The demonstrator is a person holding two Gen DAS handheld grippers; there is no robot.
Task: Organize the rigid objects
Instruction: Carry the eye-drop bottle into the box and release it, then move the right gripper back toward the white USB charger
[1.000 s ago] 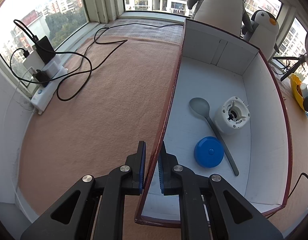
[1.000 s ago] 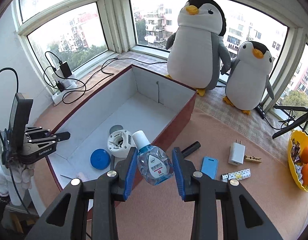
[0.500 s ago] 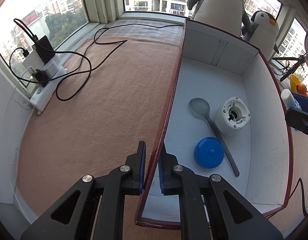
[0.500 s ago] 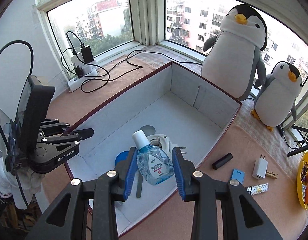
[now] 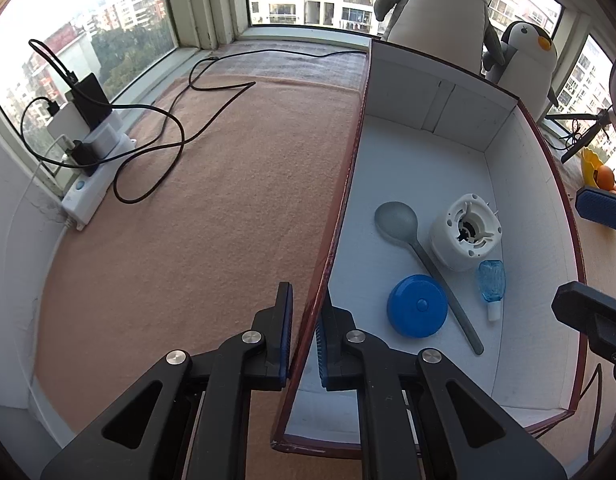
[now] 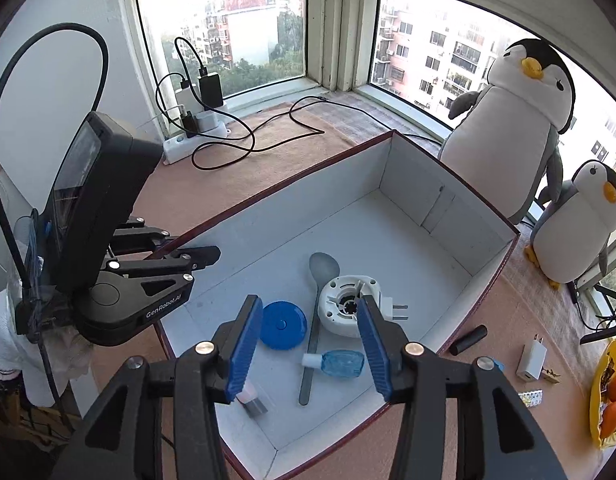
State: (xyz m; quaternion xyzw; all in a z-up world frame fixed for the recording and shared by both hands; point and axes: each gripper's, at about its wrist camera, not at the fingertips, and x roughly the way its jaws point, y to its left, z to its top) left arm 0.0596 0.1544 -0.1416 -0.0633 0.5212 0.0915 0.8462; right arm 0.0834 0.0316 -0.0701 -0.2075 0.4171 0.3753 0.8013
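The blue bottle point(image 6: 342, 363) – clamped in the right tool point(image 6: 310, 349) a second ago – now lies on its side in the box point(image 6: 448, 188) beside the spoon point(image 6: 312, 332); jaws opening, empty. Left tool point(image 5: 302, 337) stays clamped on the box wall. Only the right view shows the charger point(image 6: 531, 358) on the tabletop point(image 6: 520, 312).

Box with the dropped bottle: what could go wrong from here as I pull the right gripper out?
1. The right gripper hangs low over the box as its jaws open, empty; a careless retreat could clip the near wall.
2. The blue bottle lies on its side touching the spoon handle, so it may roll.
3. The left gripper is clamped on the left wall; a bump could tug the box.
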